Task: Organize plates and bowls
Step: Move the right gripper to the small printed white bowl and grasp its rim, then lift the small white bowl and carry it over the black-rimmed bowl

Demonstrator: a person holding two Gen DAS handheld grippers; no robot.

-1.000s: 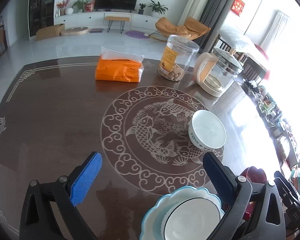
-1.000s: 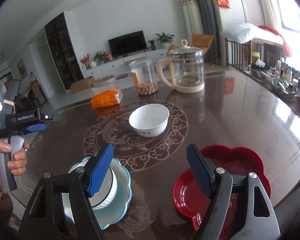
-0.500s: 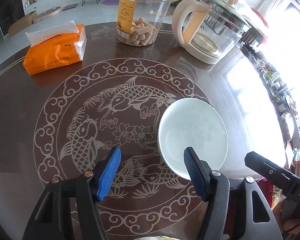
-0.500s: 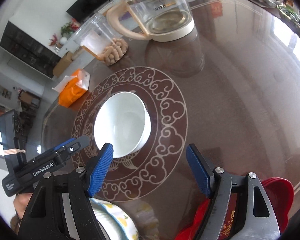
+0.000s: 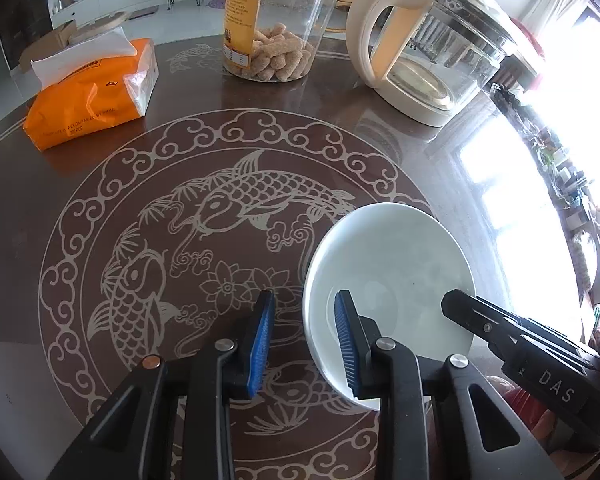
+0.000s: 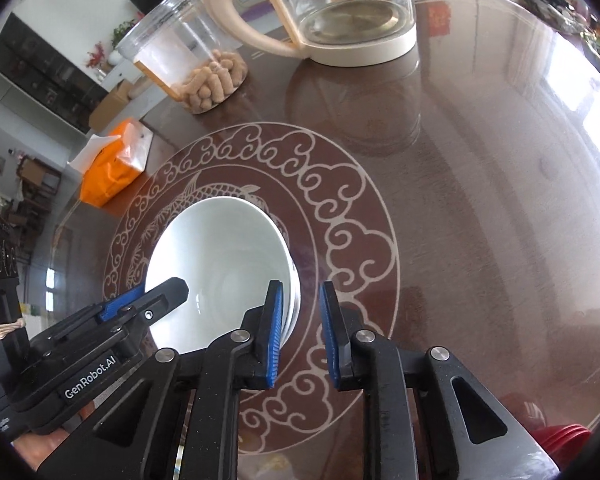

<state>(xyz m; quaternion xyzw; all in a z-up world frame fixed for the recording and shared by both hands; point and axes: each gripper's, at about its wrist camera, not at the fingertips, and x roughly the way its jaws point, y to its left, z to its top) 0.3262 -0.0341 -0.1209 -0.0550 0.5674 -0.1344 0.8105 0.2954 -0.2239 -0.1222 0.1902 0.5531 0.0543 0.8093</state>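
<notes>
Both grippers have dropped in close over the white bowl [image 5: 388, 280] since a second ago, when they hung back near the blue plate and red dish at the table's near edge. Now the bowl sits right under them, on the fish-and-cloud medallion [image 5: 204, 248] in the middle of the dark table [image 6: 480, 160].

Left gripper [image 5: 304, 340] straddles the bowl's left rim, one blue pad inside the bowl and the other outside over the table. Its jaws have just been closing, with the rim between them, but there's a clear gap on both sides, so it isn't pinching yet as far as I can see.

Right gripper [image 6: 300, 334] is at the opposite rim, same deal: jaws just closing, left pad over the bowl's edge, right pad outside. Whether that pad actually touches the rim, can't tell.

Behind the bowl: orange tissue pack [image 5: 92, 92], snack jar [image 5: 276, 20] and glass kettle [image 5: 432, 52].
</notes>
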